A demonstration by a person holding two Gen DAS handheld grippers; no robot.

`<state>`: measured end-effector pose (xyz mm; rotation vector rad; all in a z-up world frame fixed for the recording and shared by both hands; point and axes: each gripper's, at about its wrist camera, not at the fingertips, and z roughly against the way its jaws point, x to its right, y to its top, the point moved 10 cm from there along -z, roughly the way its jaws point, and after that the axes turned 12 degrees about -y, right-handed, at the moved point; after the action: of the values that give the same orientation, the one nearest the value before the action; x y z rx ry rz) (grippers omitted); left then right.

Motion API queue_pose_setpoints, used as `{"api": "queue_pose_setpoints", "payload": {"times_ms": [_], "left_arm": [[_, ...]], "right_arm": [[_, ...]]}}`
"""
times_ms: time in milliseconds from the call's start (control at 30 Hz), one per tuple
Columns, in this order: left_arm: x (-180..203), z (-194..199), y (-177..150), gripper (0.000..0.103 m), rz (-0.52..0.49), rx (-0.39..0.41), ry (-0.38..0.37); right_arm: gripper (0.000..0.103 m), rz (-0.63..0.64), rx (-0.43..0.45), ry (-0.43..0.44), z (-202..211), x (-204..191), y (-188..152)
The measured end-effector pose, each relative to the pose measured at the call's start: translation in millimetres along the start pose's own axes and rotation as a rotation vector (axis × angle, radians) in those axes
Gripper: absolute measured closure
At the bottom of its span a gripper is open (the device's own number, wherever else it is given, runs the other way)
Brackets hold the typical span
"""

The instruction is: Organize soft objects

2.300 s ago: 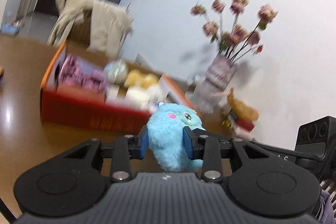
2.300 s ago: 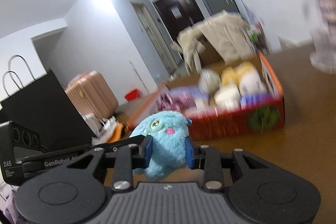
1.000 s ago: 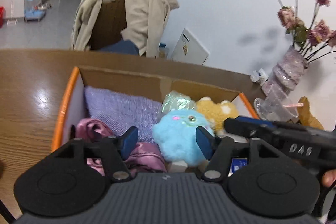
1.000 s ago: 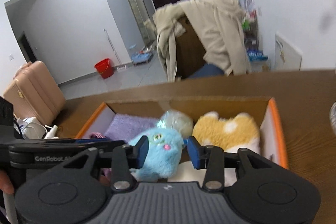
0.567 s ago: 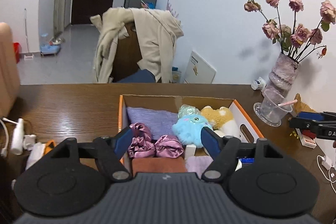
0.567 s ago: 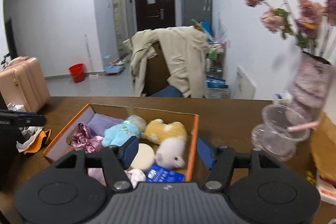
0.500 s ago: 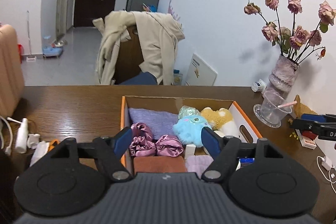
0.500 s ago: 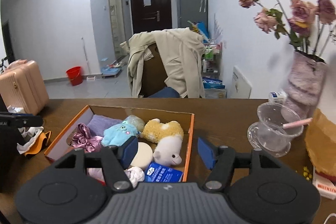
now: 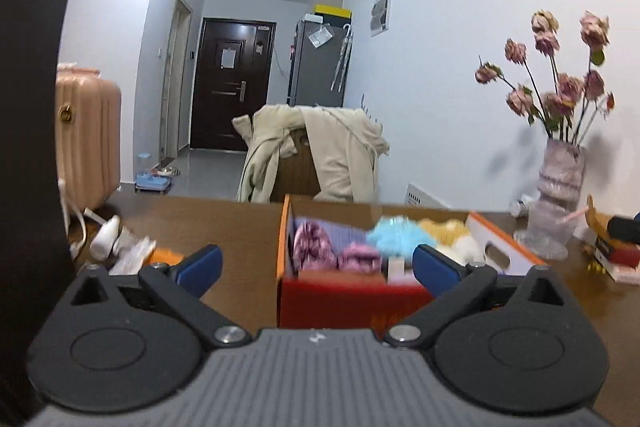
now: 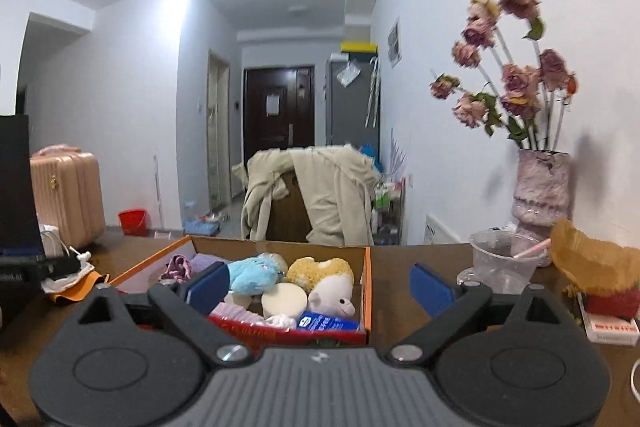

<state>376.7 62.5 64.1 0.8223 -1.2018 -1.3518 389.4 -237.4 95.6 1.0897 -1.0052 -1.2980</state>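
Note:
An orange cardboard box (image 9: 504,247) (image 10: 367,291) stands on the brown table, holding soft things. The fluffy blue toy (image 9: 394,235) (image 10: 252,273) lies inside it beside a yellow plush (image 10: 320,271), a white plush (image 10: 332,297), pink satin scrunchies (image 9: 316,247) and a purple cloth (image 10: 206,261). My left gripper (image 9: 316,267) hangs back from the box's near wall, its jaws opening wide with nothing between them. My right gripper (image 10: 316,287) is likewise pulled back from the box, jaws opening, holding nothing.
A vase of dried roses (image 9: 560,195) (image 10: 542,203) and a clear plastic cup (image 10: 500,263) stand right of the box. A paper bag (image 10: 592,263) and small boxes (image 10: 610,329) lie further right. Chargers and cloths (image 9: 116,247) clutter the table's left, by a black bag (image 9: 28,147). A coat-draped chair (image 10: 316,199) stands behind.
Both grippers let go of the blue toy, which now lies in the box. Both drew back and lower from the box while their jaws spread wide.

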Motion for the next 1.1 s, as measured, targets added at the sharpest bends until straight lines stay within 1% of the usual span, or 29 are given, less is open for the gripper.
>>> {"api": "queue_pose_setpoints", "payload": {"times_ms": [133, 267, 300, 400, 500, 567, 633, 700, 767, 833, 900, 1100], "left_arm": [[8, 26, -17, 0.0, -0.029, -0.009, 0.0], [24, 63, -32, 0.0, -0.049, -0.003, -0.014], [29, 72, -37, 0.0, -0.053, -0.007, -0.016], [44, 101, -54, 0.0, -0.063, -0.004, -0.032], [57, 128, -71, 0.0, -0.045, -0.006, -0.05], [64, 146, -83, 0.0, -0.03, -0.007, -0.068], [66, 164, -97, 0.0, -0.025, 0.017, -0.045], [66, 173, -110, 0.0, -0.044, 0.013, -0.015], [68, 178, -116, 0.0, -0.053, 0.009, -0.023], [70, 179, -120, 0.0, -0.067, -0.003, -0.032], [69, 178, -121, 0.0, -0.079, -0.003, -0.023], [67, 181, -118, 0.0, -0.069, 0.016, -0.023]], "right_arm": [[0.005, 0.003, 0.009, -0.009, 32, 1, -19], [0.002, -0.009, 0.014, 0.001, 70, 1, -34], [0.0, -0.011, 0.008, 0.004, 80, 1, -39], [0.0, -0.03, -0.019, 0.001, 108, 0, -61], [0.0, -0.028, -0.039, -0.002, 135, -2, -82], [0.0, -0.034, -0.036, -0.031, 155, -1, -94], [0.0, -0.024, -0.019, -0.049, 173, -3, -105], [0.0, -0.03, -0.002, -0.07, 187, -3, -116], [0.0, -0.036, 0.006, -0.058, 195, -7, -125], [0.0, -0.018, 0.013, -0.065, 196, -11, -131], [0.0, -0.03, 0.012, -0.059, 195, -13, -131], [0.0, -0.044, 0.022, -0.053, 196, -14, -128]]}}
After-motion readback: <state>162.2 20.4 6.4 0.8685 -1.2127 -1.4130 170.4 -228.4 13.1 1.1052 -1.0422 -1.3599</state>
